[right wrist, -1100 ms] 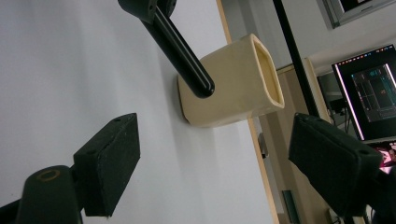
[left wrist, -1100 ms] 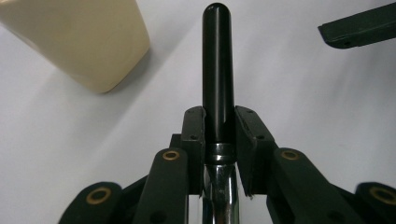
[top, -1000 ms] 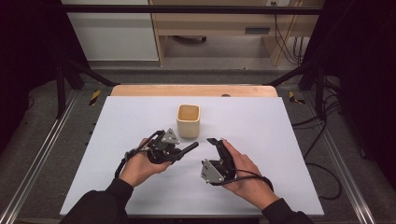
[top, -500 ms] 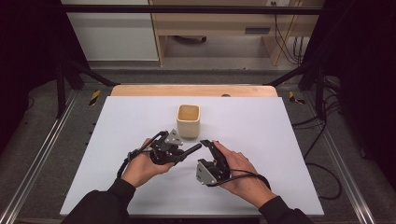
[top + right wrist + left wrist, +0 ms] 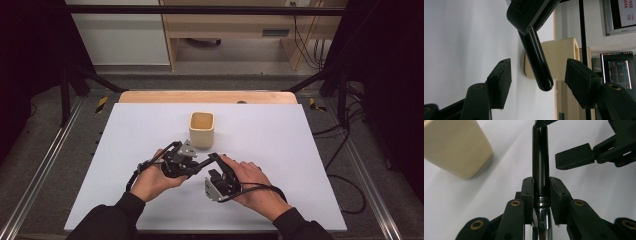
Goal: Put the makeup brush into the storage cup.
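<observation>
- The black-handled tool [image 5: 540, 160] is the thing in hand: a dark rod with a chrome section at the jaws, held above the white table [image 5: 300, 150], near of the middle and just near of the cup.
- White table: the largest thing in the scene, with both hands working at its near-middle.
- Cream cup [image 5: 202, 129]: stands upright just far of the hands, apparently empty, apart from the tool.
- Left gripper [image 5: 197, 166]: clamped narrow on the tool where black grip meets chrome, pointing its free end right.
- Right gripper [image 5: 539, 82]: half wide and has just been closing; the tool's rounded end lies between its pads [image 5: 501, 82], which are not yet touching it.
- Progress, as I judge it: the tool is lifted and offered across; the second grasp remains, and probably placing it in the cup.
</observation>
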`<state>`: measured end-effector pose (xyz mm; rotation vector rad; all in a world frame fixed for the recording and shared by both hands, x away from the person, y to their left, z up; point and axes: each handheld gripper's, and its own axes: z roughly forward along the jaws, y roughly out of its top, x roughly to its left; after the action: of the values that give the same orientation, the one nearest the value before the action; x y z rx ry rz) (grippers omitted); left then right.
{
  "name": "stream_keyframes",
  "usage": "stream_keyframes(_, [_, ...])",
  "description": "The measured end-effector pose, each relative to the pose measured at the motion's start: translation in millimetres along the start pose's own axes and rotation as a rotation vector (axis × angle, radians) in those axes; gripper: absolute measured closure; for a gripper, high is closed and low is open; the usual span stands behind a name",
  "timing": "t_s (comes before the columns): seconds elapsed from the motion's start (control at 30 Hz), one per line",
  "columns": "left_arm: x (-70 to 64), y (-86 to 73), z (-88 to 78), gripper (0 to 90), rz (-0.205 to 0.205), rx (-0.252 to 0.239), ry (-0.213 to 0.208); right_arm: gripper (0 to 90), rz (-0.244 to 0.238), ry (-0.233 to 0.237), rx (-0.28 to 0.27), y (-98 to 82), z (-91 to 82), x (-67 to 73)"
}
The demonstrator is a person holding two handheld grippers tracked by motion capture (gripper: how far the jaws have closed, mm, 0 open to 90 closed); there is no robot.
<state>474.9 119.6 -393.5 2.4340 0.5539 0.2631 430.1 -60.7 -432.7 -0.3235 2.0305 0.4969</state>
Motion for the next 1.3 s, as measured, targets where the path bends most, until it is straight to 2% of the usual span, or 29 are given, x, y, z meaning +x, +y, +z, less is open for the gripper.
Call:
stream_keyframes(0.07, [-0.4, 0.0, -0.3, 74.3, 0.001, 0.001, 0.0, 40.7, -0.018, 0.002, -0.005, 0.6, 1.2, -0.3])
stream_keyframes(0.1, [-0.7, 0.0, -0.5, 74.4, 0.003, 0.004, 0.001, 41.4, -0.009, 0.006, 0.001, 1.3, 1.0, 0.6])
stream_keyframes(0.17, [-1.2, -0.3, -0.7, 74.3, 0.004, 0.005, -0.005, 42.4, -0.031, 0.007, -0.009, 1.6, 2.5, 1.0])
stream_keyframes(0.23, [-1.7, -0.6, -0.4, 74.3, 0.002, 0.006, -0.007, 44.4, -0.024, 0.012, 0.0, 2.2, 3.2, 3.0])
stream_keyframes(0.33, [-2.0, -0.4, -0.3, 74.3, 0.0, -0.003, -0.013, 46.2, -0.049, 0.013, 0.001, 1.9, 5.0, 2.9])
stream_keyframes(0.57, [-5.4, 0.5, 0.0, 74.3, 0.004, -0.012, -0.024, 51.7, -0.058, 0.017, 0.003, 1.5, 7.0, 3.6])
stream_keyframes(0.73, [-6.4, 0.8, -0.1, 74.3, 0.007, -0.009, -0.029, 55.5, -0.082, 0.021, 0.0, 2.5, 6.8, 4.6])
stream_keyframes(0.93, [-6.8, 0.0, 1.7, 74.3, 0.003, -0.011, -0.032, 59.5, -0.071, 0.023, 0.0, 3.2, 6.5, 6.5])
stream_keyframes(1.03, [-7.1, -0.2, 2.2, 74.3, 0.002, -0.012, -0.036, 63.0, -0.089, 0.024, -0.002, 3.4, 7.0, 5.9])
stream_keyframes(1.13, [-7.4, 0.0, 2.6, 74.3, 0.006, -0.012, -0.042, 68.0, -0.083, 0.026, -0.001, 2.4, 6.1, 6.0])
stream_keyframes(1.3, [-8.0, 0.4, 2.6, 74.3, 0.005, -0.012, -0.042, 70.0, -0.101, 0.028, 0.002, 1.9, 6.3, 5.4])
